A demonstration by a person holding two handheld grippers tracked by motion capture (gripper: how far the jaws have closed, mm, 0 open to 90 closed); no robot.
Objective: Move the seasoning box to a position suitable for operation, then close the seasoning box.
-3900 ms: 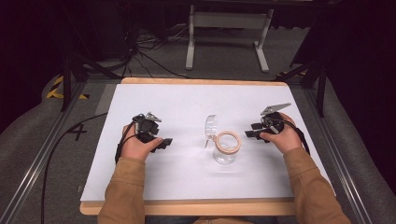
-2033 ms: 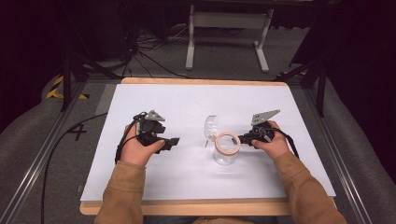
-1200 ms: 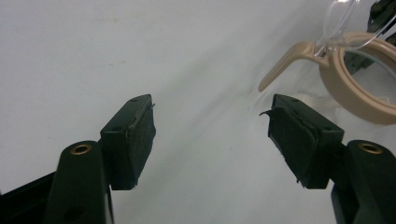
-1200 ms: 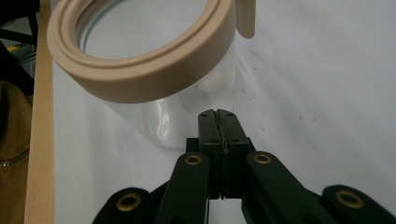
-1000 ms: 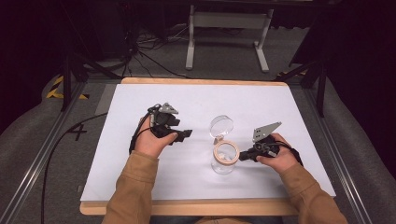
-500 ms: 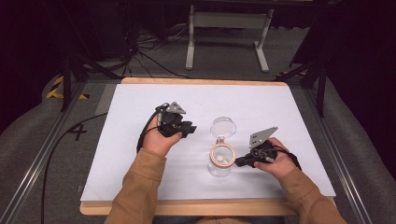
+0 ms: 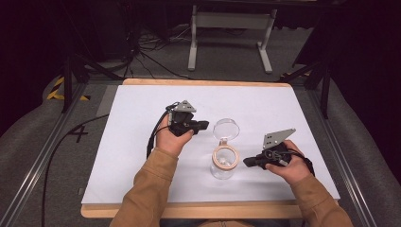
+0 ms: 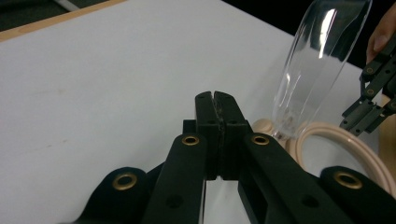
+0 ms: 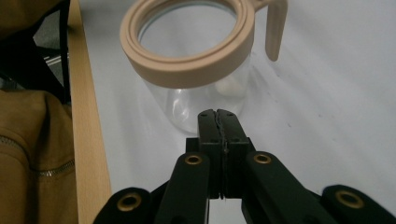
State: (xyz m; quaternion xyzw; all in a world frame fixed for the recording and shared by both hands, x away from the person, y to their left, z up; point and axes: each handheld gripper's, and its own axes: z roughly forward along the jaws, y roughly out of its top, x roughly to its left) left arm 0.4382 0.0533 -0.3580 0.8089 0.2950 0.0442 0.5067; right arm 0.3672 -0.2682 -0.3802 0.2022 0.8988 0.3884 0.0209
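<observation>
Both hands had shifted since the frame half a second earlier: the left gripper [image 7: 202,125] had edged toward the jar's raised lid, and the right gripper [image 7: 248,162] had drawn in closer to the jar [image 7: 223,163], which stood right of centre on the white table [image 7: 132,142], toward its near edge.

From above, the clear lid [image 7: 226,128] stood open, hinged up on the far side of the jar's beige rim [image 7: 224,156]. The left gripper's tip lay just beside the lid, and the right gripper's tip was near the jar's right side. No contact could be confirmed from this height.

The left gripper view showed its jaws pressed together with nothing between them. The tilted lid [image 8: 322,60] rose just beyond the tips, and the other gripper [image 8: 371,100] appeared at the right edge above the rim [image 8: 345,144].

The right gripper view showed its jaws also fully closed and empty, apart from the jar's glass wall [image 9: 205,100]. A small pale object [image 9: 229,86] lay inside the jar; its nature could not be determined. A tan sleeve [image 9: 32,154] and the table's wooden edge [image 9: 86,116] occupied the left of that view.

Cables and a metal stand [image 7: 231,28] lay on the floor beyond the table.
</observation>
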